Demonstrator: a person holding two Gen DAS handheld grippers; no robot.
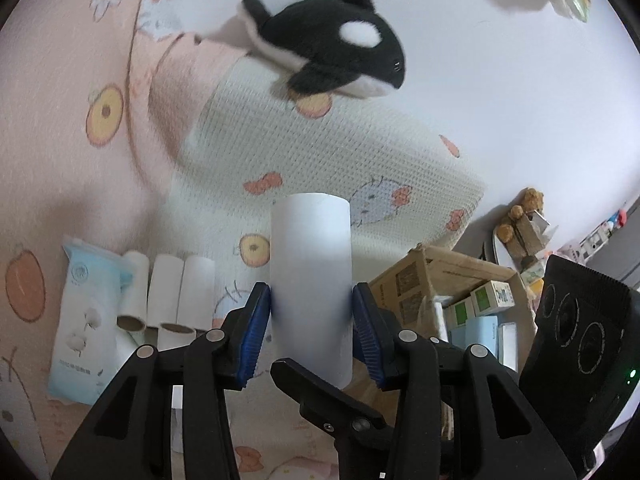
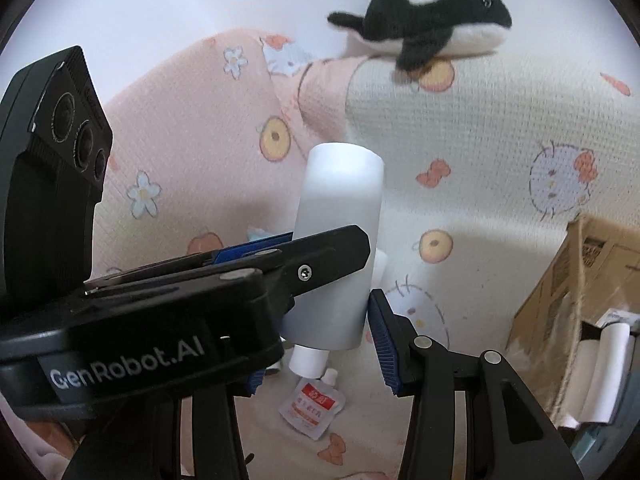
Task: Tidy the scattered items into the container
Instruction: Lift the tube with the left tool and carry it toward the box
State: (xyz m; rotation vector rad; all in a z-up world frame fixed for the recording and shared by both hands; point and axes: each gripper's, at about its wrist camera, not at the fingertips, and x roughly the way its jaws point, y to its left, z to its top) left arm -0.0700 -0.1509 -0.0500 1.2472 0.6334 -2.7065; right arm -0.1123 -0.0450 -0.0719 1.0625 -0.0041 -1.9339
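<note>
White bottle (image 1: 311, 280): plain, matte, cylindrical, no label visible; narrower white cap at its lower end in the right wrist view. Held off the bed, roughly upright, slightly tilted.

Left tongs (image 1: 312, 328): blue pads (image 1: 256, 332) pressed against both sides of the bottle's lower half, pinching it.

Right tongs (image 2: 316, 344): spread; right pad just beside the bottle wall, contact cannot be told. Left-hand unit crosses in front and hides the other pad.

Cardboard box (image 1: 436, 280) stands to the right, holding small cartons. Paper rolls (image 1: 168, 300) and a blue wipes pack (image 1: 86, 320) lie on the patterned bedcover (image 1: 60, 140). Small sachet (image 2: 312, 404) lies below the bottle.
</note>
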